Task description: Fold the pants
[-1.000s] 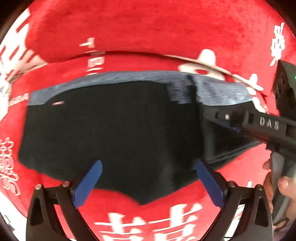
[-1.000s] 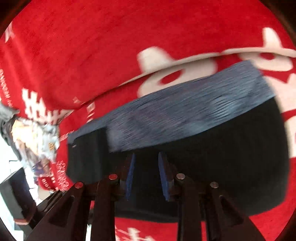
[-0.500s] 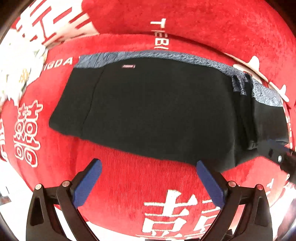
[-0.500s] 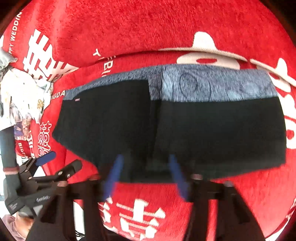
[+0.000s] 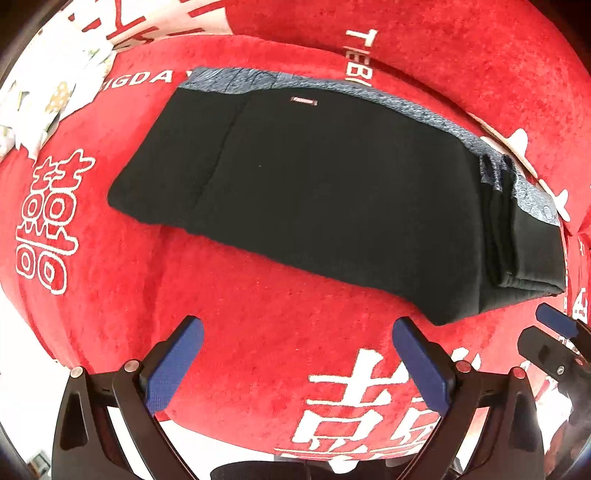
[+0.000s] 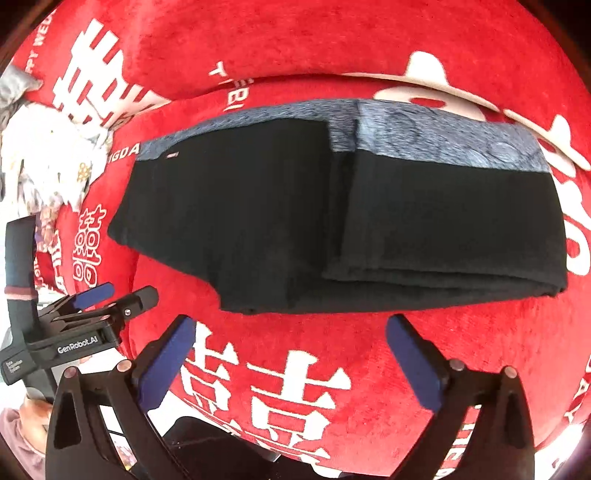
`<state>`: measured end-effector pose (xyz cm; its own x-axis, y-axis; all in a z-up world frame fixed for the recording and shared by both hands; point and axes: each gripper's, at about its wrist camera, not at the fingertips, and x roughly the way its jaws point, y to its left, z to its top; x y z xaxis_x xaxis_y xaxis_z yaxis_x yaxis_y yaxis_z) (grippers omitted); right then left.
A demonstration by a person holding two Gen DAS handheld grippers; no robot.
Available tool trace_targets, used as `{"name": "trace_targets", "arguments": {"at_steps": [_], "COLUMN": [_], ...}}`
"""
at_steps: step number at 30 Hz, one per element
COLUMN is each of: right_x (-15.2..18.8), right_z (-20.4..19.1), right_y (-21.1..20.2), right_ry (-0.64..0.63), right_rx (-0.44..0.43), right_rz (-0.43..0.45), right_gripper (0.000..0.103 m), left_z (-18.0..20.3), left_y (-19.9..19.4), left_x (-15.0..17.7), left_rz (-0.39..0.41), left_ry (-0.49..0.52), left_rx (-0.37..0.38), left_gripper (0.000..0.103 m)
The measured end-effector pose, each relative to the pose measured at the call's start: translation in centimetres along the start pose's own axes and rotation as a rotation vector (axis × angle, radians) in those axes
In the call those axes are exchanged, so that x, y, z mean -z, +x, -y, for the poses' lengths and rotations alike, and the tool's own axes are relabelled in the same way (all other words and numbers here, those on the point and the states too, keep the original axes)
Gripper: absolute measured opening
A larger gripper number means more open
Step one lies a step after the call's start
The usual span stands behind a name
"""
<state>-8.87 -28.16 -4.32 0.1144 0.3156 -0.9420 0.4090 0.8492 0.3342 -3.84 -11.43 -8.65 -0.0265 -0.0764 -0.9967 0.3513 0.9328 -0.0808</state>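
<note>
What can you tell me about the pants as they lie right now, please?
The pants are black knit-looking fabric with a grey-blue waistband along the far edge and a small label near it. They lie folded flat on the red cloth, the right part doubled into thicker layers. Neither gripper touches them; both sets of jaws are open, short of the near edge.

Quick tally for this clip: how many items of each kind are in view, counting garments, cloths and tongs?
Pants: 1, black with a grey waistband, folded
Red cloth: 1, under the pants
Tongs: 2, left tongs and right tongs, both open and empty
White patterned fabric: 1, at the left edge
Total: 5
</note>
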Motion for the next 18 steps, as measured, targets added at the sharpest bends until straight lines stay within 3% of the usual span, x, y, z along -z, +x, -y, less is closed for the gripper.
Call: {"name": "trace_targets", "arguments": {"at_steps": [8, 18], "right_x": [0.0, 0.2], "right_z": [-0.5, 0.6], "right_y": [1.1, 1.2], "right_ry": [0.026, 0.068], "right_rx": [-0.013, 0.0], "right_rz": [-0.053, -0.058], "right_gripper": [0.103, 0.103], "left_z": [-1.1, -1.3], "left_y": [0.5, 0.9], "left_x": [0.3, -0.1], "left_rz": [-0.016, -0.015], "left_ry": [-0.018, -0.017], "left_rx": [-0.008, -0.017], "left_gripper": [0.102, 0.102]}}
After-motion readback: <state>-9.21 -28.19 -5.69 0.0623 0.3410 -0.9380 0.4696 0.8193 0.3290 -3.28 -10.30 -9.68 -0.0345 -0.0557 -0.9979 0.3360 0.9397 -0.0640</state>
